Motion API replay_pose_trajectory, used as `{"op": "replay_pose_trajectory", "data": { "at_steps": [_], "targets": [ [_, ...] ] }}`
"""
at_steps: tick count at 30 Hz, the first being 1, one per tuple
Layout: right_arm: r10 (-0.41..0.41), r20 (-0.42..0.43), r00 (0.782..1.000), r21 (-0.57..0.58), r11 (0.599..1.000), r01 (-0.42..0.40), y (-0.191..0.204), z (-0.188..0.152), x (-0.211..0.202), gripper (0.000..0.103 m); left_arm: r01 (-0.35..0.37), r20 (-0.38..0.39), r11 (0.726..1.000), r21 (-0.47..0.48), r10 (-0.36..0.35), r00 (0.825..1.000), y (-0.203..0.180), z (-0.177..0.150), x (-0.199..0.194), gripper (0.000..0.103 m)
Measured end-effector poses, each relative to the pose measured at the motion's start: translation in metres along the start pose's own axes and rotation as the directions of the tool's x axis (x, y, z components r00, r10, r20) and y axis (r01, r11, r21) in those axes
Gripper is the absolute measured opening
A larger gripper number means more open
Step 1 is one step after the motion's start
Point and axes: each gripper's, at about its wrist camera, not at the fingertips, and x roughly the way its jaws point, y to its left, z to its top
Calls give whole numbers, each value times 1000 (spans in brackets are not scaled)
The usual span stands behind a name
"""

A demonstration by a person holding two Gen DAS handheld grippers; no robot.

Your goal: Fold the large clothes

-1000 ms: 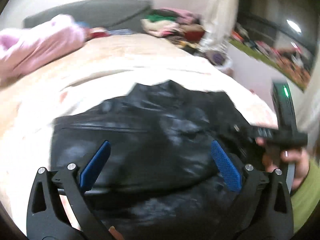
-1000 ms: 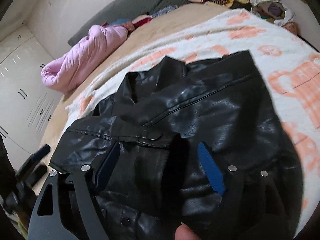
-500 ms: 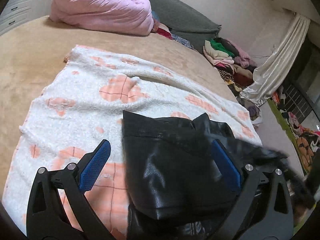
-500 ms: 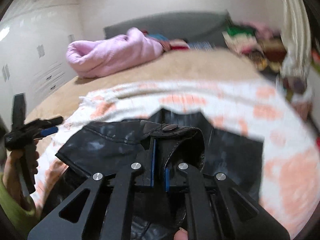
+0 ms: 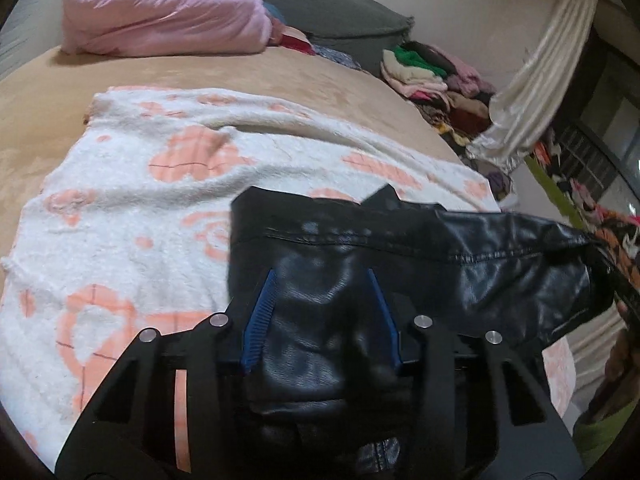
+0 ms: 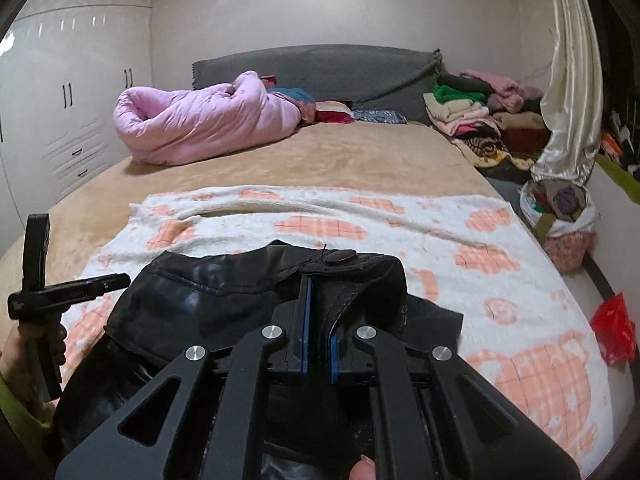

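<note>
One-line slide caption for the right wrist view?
Right gripper shut on black leather jacket's snap tab, above the heart-patterned blanket.

Glossy black jacket (image 5: 400, 264); white blanket (image 5: 132, 216) with peach checked patches; tan bed (image 6: 320, 164); pink quilt (image 6: 200, 120); blue gripper pads (image 5: 260, 316).

Soft, even indoor light fills both views, fairly dim and slightly warm. Glare sits on the white wardrobe doors (image 6: 48, 92) at upper left, and pale sheen streaks the black leather jacket (image 5: 360, 280). Fisheye distortion bows the bed (image 6: 320, 160) and darkens every corner (a black vignette). The jacket's far sleeve end blurs slightly; shadows stay faint.
</note>
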Motion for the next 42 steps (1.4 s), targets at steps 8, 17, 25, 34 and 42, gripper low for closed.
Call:
{"op": "replay_pose_trajectory", "data": {
  "at_steps": [8, 17, 25, 34, 42],
  "targets": [
    [-3, -22, 1000, 27, 1000, 3, -9, -11, 3, 6, 5, -76, 997, 76, 1, 997, -19, -13, 21, 34],
    [-12, -49, 999, 27, 1000, 13, -15, -19, 9, 7, -22, -167, 995, 101, 39, 985, -24, -28, 41, 34],
    [-34, -128, 991, 63, 997, 42, -28, -41, 35, 8, -28, -190, 994, 109, 49, 981, -23, -33, 47, 34],
    [-107, -125, 986, 150, 981, 126, -45, -56, 28, 79, -40, -189, 992, 120, 62, 980, -25, -33, 50, 34],
    [-84, -118, 989, 86, 992, 95, -12, -49, 47, 57, -60, -184, 987, 152, 88, 979, -28, -35, 52, 34]
  ]
}}
